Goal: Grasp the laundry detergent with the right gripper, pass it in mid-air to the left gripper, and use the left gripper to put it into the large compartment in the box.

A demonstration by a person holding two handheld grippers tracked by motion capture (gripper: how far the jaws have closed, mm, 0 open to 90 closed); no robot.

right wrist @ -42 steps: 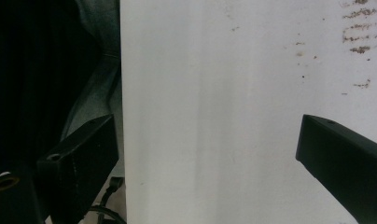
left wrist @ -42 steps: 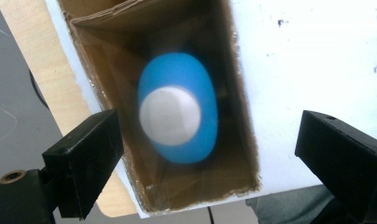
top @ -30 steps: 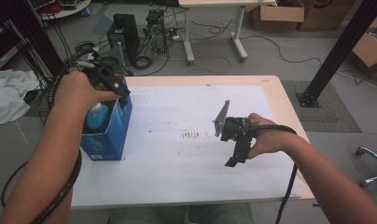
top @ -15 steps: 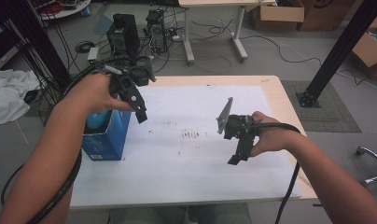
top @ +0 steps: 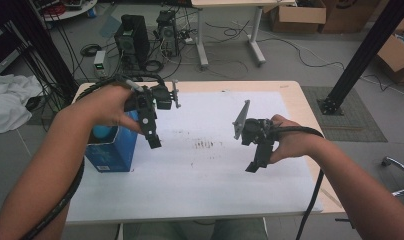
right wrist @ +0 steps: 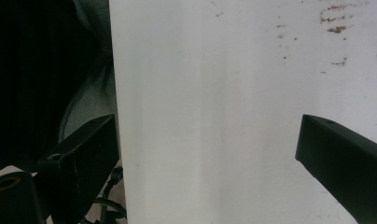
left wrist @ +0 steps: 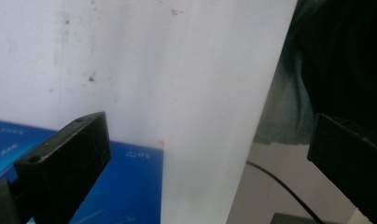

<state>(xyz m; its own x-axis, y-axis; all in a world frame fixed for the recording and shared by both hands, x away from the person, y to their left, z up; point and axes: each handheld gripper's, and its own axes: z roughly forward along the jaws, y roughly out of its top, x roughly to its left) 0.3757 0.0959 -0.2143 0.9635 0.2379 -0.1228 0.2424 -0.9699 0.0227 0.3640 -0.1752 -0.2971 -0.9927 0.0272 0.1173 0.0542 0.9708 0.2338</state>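
Observation:
A blue box (top: 112, 150) with a light blue rounded thing (top: 103, 133) in its top stands at the table's left side; its blue face (left wrist: 126, 186) lies below my left jaws. My left gripper (top: 152, 140) hovers just right of the box, open and empty, jaws pointing down toward the near edge. Its jaws (left wrist: 210, 158) stand wide apart over the white sheet (left wrist: 168, 70). My right gripper (top: 255, 165) hangs over the sheet's right half (top: 210, 170), also open and empty (right wrist: 214, 154).
The white sheet covers most of the wooden table (top: 300, 100) and carries brown stains (top: 205, 145) near its middle. Computer cases (top: 132, 35), cables and a desk leg stand on the floor beyond. A black post (top: 360, 55) rises at the right.
My left gripper has lifted off the blue box and swung right over the sheet, empty. My right gripper has barely moved.

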